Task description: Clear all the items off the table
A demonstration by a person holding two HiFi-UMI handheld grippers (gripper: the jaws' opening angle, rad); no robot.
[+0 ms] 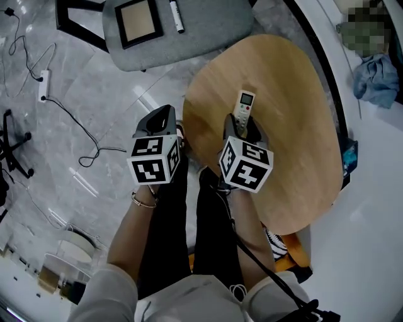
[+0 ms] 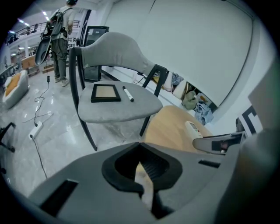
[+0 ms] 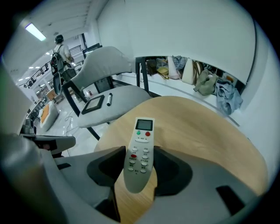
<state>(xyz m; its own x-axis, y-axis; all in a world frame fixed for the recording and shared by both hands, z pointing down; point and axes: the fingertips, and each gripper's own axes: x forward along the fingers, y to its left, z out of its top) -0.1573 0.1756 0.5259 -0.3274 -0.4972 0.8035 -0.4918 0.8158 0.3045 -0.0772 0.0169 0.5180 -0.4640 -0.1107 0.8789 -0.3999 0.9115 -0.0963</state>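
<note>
A white remote control point(image 1: 244, 107) point(image 3: 140, 148) with a small screen and a red and a green button sits between the jaws of my right gripper point(image 1: 242, 126) point(image 3: 139, 164) over the near part of the round wooden table point(image 1: 296, 113) point(image 3: 210, 131). Both pads press on its sides and its screen end sticks out forward. My left gripper point(image 1: 162, 116) point(image 2: 142, 168) hangs off the table's left edge over the floor, its jaws together with nothing in them.
A grey chair point(image 1: 189, 38) point(image 2: 118, 109) stands beyond the table with a black picture frame point(image 1: 137, 22) point(image 2: 105, 92) point(image 3: 93, 104) and a marker point(image 1: 177, 16) point(image 2: 128, 94) on its seat. Cables point(image 1: 69, 119) lie on the floor at the left. Clothes and bags point(image 3: 205, 81) are piled by the wall.
</note>
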